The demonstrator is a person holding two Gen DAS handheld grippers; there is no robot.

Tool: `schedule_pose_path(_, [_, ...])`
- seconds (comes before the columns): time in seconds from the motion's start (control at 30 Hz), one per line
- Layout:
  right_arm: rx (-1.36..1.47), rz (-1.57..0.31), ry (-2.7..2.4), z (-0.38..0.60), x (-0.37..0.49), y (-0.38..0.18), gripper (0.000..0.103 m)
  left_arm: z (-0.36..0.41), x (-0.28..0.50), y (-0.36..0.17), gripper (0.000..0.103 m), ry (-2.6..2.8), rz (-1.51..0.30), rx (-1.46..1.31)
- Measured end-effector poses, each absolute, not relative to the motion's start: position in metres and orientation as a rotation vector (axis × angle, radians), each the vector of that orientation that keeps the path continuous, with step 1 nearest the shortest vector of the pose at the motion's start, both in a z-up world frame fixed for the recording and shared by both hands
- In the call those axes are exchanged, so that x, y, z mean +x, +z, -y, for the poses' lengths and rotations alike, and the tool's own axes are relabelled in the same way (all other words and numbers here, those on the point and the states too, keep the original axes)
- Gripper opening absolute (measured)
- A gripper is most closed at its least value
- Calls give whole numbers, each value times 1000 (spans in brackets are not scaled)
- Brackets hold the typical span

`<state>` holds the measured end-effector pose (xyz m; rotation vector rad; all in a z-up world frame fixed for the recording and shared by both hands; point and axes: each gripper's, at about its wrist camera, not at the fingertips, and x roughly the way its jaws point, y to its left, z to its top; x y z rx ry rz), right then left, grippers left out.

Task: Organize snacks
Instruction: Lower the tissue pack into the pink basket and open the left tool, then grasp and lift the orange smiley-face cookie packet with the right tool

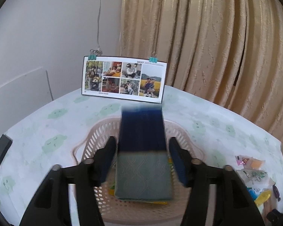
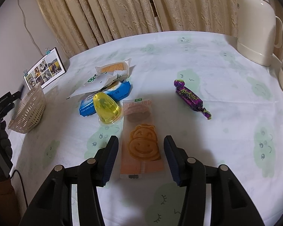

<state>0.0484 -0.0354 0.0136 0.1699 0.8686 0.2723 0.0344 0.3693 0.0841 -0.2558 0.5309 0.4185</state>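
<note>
Left gripper (image 1: 142, 158) spread wide over pink basket (image 1: 96, 131); blue-grey box (image 1: 143, 162) loose between fingers, blurred, likely dropping in. Risk: lands tilted on packets below. Right gripper (image 2: 141, 156) wide apart astride orange smiley-biscuit packet (image 2: 142, 141) on surface (image 2: 226, 131); shallow closure could skid it.

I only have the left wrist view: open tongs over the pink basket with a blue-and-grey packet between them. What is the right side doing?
Observer: The right tongs are open, straddling an orange smiley-face snack packet lying flat on the table; not gripped yet.
Operator: What else is left out there?
Observer: A purple wrapped candy lies alone to the right of that packet.
Operator: And the pile I see at my edge?
Observer: A yellow jelly cup rests against a blue packet, with a cake slice in clear wrap behind them.
</note>
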Motion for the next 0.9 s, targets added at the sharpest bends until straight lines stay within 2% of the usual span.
schedule_pose_path(0.07, [178, -868, 271, 37, 49, 14, 48, -371, 33, 84, 78, 425, -516, -262])
schedule_pose_path(0.27, [179, -867, 265, 37, 49, 13, 48, -368, 29, 87, 80, 421, -486, -246])
schedule_pose_path(0.47, [91, -877, 248, 23, 51, 13, 59, -367, 25, 90, 80, 406, -477, -250])
schedule_pose_path(0.67, [-62, -897, 172, 1, 62, 11, 61, -364, 21, 92, 82, 391, -470, -248])
schedule_pose_path(0.7, [-82, -897, 168, -2, 63, 11, 59, -364, 21, 92, 82, 391, -470, -248])
schedule_pose_path(0.83, [-101, -884, 187, -4, 60, 12, 36, -366, 20, 93, 82, 388, -475, -258])
schedule_pose_path(0.9, [-86, -883, 182, -2, 58, 13, 34, -368, 19, 94, 82, 390, -474, -266])
